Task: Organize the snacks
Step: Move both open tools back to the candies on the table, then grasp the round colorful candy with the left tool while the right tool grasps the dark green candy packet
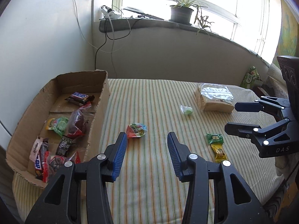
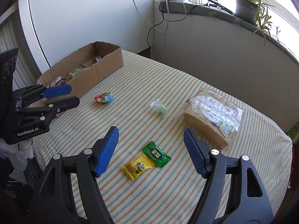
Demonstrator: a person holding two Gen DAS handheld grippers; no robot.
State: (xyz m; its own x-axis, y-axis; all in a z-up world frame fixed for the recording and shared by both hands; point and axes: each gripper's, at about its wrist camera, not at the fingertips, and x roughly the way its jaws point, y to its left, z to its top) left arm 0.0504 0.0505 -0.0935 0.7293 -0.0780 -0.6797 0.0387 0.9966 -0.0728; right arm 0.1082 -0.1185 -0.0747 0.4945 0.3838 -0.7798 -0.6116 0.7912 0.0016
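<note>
A cardboard box (image 1: 97, 110) on the left of the striped table holds several snacks, a Snickers bar (image 1: 79, 97) among them; it also shows in the right wrist view (image 2: 104, 67). Loose on the cloth lie a red-green packet (image 1: 136, 129) (image 2: 103, 97), a pale green candy (image 1: 186, 110) (image 2: 158, 108), a green sweet (image 1: 214, 138) (image 2: 156, 153), a yellow sweet (image 1: 220, 152) (image 2: 138, 168) and a wrapped bread loaf (image 1: 214, 96) (image 2: 211, 115). My left gripper (image 1: 147, 140) (image 2: 73, 95) is open and empty just short of the red-green packet. My right gripper (image 2: 151, 132) (image 1: 231, 116) is open and empty above the two sweets.
A windowsill at the back carries a potted plant (image 1: 181, 11), cables and a charger (image 1: 109, 13). A white wall panel (image 1: 43, 37) stands behind the box. A green pack (image 1: 250, 77) lies at the table's far right edge.
</note>
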